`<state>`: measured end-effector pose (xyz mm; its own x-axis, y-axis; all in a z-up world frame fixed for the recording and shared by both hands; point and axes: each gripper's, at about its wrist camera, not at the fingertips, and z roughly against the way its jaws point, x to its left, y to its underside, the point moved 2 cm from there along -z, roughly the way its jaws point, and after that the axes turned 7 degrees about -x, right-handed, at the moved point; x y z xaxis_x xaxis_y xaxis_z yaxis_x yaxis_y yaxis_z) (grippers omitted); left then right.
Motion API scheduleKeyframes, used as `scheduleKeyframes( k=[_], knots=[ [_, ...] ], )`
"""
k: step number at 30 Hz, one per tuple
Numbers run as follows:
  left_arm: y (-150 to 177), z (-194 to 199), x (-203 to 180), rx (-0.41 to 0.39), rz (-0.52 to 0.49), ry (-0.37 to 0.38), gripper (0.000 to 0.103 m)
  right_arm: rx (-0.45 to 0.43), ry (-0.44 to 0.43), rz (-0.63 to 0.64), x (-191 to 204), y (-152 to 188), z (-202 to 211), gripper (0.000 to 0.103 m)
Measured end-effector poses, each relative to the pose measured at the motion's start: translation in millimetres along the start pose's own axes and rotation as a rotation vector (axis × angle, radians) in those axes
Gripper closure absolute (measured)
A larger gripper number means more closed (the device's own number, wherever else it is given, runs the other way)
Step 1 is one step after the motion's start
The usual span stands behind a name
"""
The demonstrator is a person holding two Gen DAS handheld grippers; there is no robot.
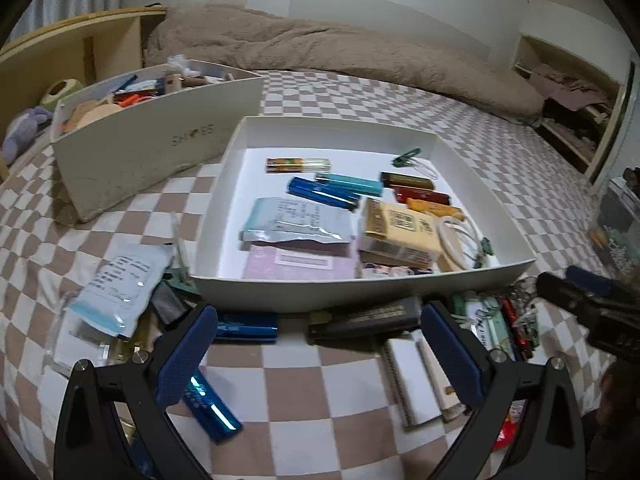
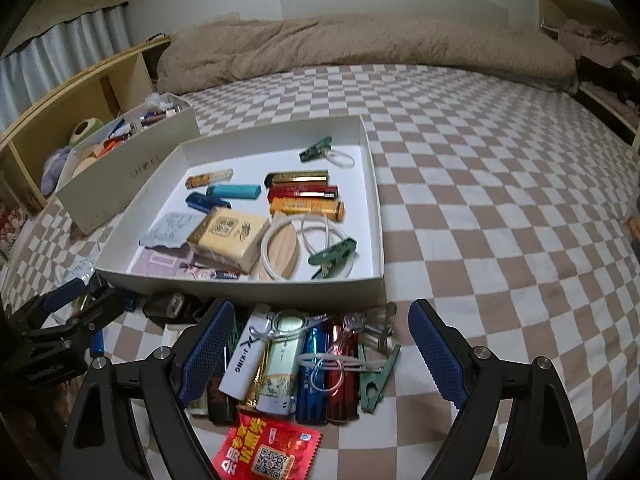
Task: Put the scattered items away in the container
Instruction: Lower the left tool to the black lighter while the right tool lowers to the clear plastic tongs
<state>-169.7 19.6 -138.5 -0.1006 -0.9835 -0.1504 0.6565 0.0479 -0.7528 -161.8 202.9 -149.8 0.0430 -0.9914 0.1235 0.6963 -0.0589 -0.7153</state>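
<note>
While both my tongs hang released, the right tongs [image 2: 322, 350] straddle a tight pile of lighters [image 2: 316, 364]; clenching could drag the tangled green clip [image 2: 376, 376] along. My left tongs [image 1: 316, 354] hover emptily; the white tray [image 1: 360, 290] sits at twelve o'clock.

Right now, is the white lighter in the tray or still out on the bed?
Out. The white lighter lies on the checkered bedcover in front of the tray's near wall.
</note>
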Motion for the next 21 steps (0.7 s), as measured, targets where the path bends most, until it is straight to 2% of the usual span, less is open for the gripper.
scheduleKeyframes(
  k=[7,15,17,21],
  knots=[
    [7,-7,-9,0.051,0.073,0.183,0.002,0.025,-0.013,-0.015,-5,3,-3,0.014],
    [14,-22,-7,0.128,0.191,0.328,0.002,0.035,-0.046,-0.043,-12,2,-3,0.014],
    [15,-24,-8,0.131,0.201,0.339,0.002,0.039,-0.059,-0.048,-13,1,-3,0.014],
    [16,-32,-5,0.137,0.199,0.299,0.002,0.044,-0.076,-0.053,-15,1,-3,0.014]
  ],
)
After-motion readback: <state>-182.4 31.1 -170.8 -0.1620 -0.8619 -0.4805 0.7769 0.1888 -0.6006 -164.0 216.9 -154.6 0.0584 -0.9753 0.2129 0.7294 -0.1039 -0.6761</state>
